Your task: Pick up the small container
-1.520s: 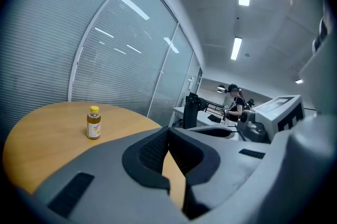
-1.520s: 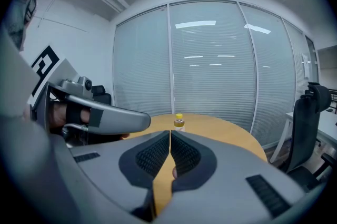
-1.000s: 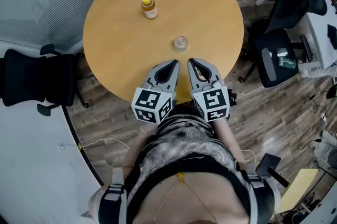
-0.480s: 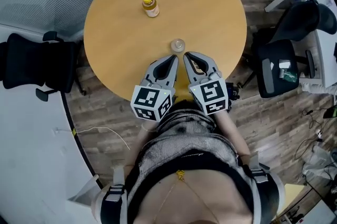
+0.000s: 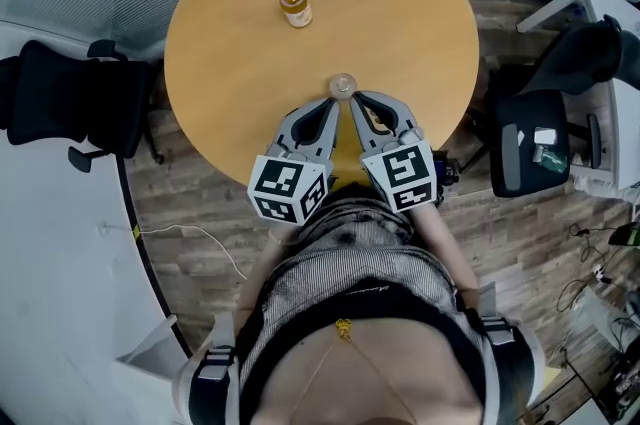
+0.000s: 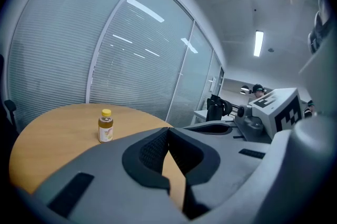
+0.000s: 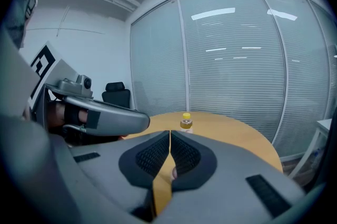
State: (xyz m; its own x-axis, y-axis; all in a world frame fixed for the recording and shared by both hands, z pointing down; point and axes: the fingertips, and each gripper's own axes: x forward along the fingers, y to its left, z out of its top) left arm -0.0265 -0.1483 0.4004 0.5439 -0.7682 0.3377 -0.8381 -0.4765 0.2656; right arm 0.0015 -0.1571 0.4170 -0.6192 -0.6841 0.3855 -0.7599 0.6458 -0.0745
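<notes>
The small container (image 5: 343, 85) is a clear, round little jar on the near part of the round wooden table (image 5: 230, 63). My left gripper (image 5: 334, 104) and right gripper (image 5: 353, 101) lie side by side just short of it, tips angled toward each other right below the jar. Both are shut with nothing between the jaws. In the left gripper view the jaws (image 6: 168, 129) meet at the tip, and in the right gripper view (image 7: 170, 132) likewise. The jar is hidden behind the jaws in both gripper views.
A yellow-capped bottle (image 5: 294, 5) of amber liquid stands upright farther back on the table, also seen as the bottle (image 6: 105, 126) and the bottle (image 7: 186, 122). Black office chairs stand at the left (image 5: 60, 103) and right (image 5: 525, 143). Glass walls with blinds ring the far side.
Both grippers have moved forward over the table edge until their tips nearly reach the small jar. They stayed shut. The jar and the bottle have not moved on the table.
</notes>
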